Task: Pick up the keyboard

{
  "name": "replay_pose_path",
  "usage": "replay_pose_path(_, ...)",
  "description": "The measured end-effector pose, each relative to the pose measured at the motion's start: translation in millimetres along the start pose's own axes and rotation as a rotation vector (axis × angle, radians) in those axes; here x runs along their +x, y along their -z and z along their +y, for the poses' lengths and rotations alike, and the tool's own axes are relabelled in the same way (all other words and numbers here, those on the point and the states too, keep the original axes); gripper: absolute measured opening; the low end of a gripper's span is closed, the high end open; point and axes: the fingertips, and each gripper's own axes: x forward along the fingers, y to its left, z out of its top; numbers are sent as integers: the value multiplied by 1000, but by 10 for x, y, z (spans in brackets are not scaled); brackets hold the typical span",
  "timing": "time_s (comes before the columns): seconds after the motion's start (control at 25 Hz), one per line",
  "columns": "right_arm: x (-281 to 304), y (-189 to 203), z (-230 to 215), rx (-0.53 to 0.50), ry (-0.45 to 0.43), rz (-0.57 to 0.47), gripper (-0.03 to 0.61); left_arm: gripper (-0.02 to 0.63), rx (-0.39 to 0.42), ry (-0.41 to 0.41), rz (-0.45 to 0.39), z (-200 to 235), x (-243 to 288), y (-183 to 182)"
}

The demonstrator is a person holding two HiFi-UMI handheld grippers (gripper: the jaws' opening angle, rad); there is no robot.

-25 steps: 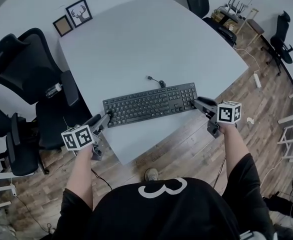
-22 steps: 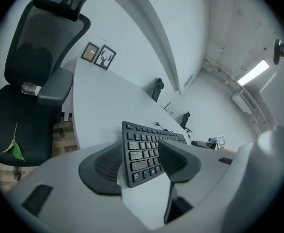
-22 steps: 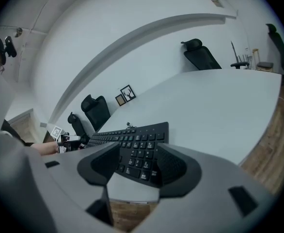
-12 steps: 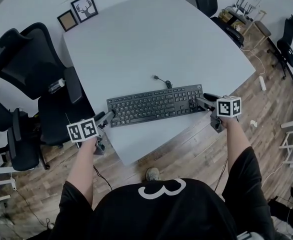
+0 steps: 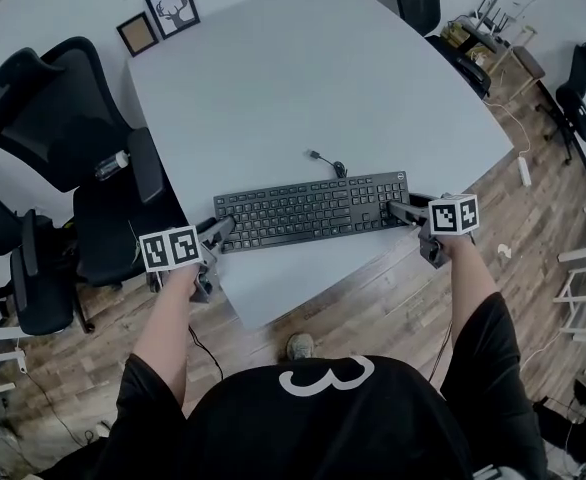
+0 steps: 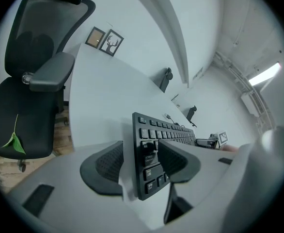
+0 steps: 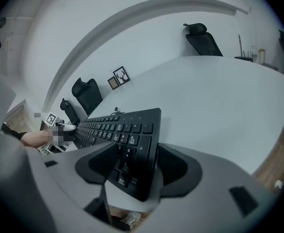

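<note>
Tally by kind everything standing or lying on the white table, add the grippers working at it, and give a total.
Keyboard: 1
Picture frames: 2
Grippers: 2, the left gripper and the right gripper
Total: 5

Steep overhead; two opposed keyboard (image 5: 308, 211) close-ups.

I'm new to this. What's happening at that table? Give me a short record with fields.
Surface: pale grey table
Object: black computer keyboard, lying flat near the front edge, cable trailing behind
Left gripper: jaws apart around the keyboard's left end
Right gripper: jaws apart around its right end
Nearby: black office chair, two framed pictures
</note>
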Motion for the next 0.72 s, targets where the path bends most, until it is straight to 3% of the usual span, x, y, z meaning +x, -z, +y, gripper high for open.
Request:
replay_pose_path(0.28,5,-20,-13,107,-40,47,239,192,-16,4,75,-58,115,28)
replay_pose_path(0.48,40,-14,-24,104,-17,119,229,169,-83,24,108,-64,128,53)
replay_pose_path(0.72,22,-11,-26,100,-13,125,221,169,-73,2,95,-74,133,39)
